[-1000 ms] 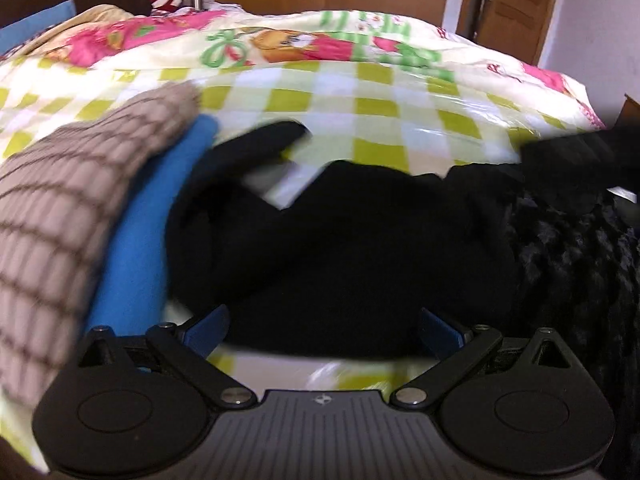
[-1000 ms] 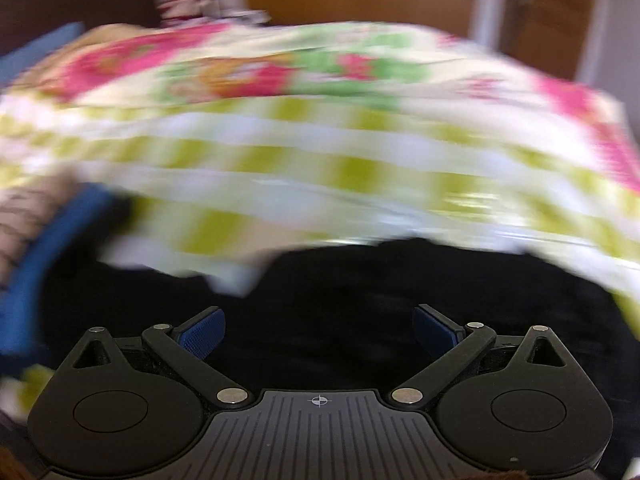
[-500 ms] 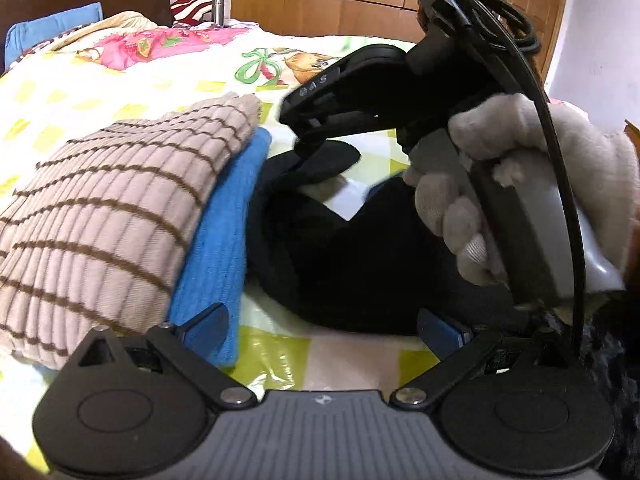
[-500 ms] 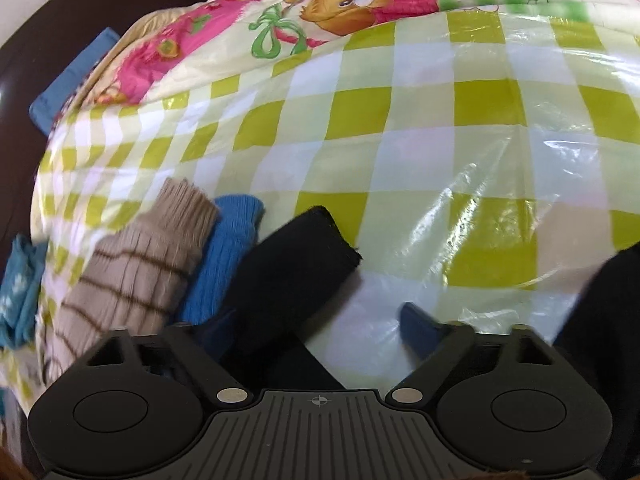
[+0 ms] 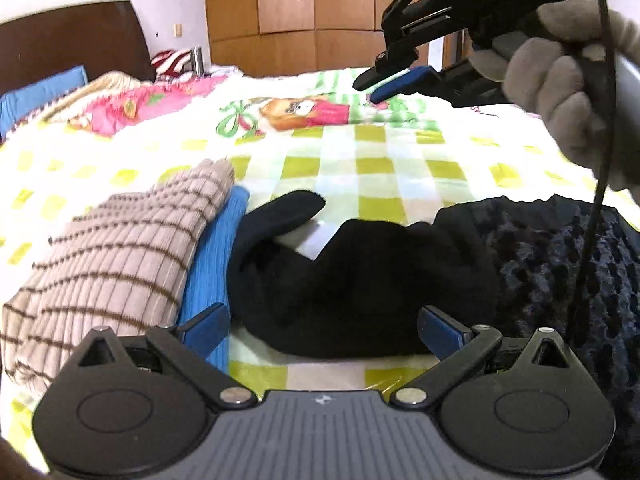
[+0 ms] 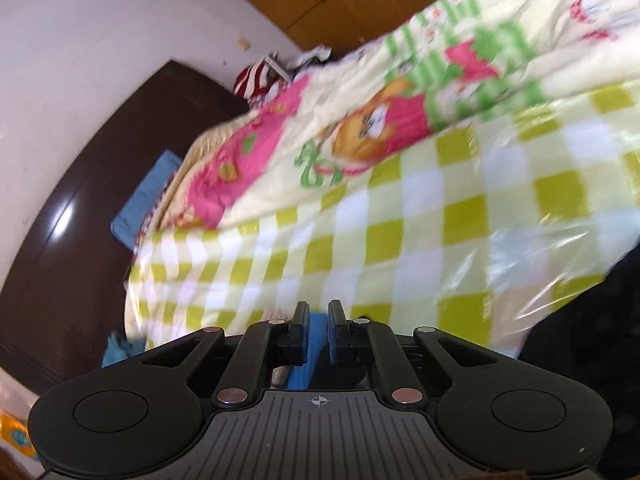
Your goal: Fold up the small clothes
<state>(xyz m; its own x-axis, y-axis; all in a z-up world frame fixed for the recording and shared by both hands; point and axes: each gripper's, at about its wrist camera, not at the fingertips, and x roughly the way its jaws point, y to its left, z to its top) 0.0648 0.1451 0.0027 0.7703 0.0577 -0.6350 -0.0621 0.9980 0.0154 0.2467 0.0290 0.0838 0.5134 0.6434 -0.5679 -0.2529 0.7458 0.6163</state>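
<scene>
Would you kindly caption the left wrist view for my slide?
Open left gripper faces a black garment beside folded striped sweater; right gripper raised above.

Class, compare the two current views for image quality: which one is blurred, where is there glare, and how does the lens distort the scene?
Left wrist view: sharp, evenly lit; the fisheye bows the wardrobe and bed; the black garment loses detail in shadow. Right wrist view: tilted and motion-blurred across the checked sheet, with white glare on its plastic cover and a highlight on the dark headboard.
</scene>
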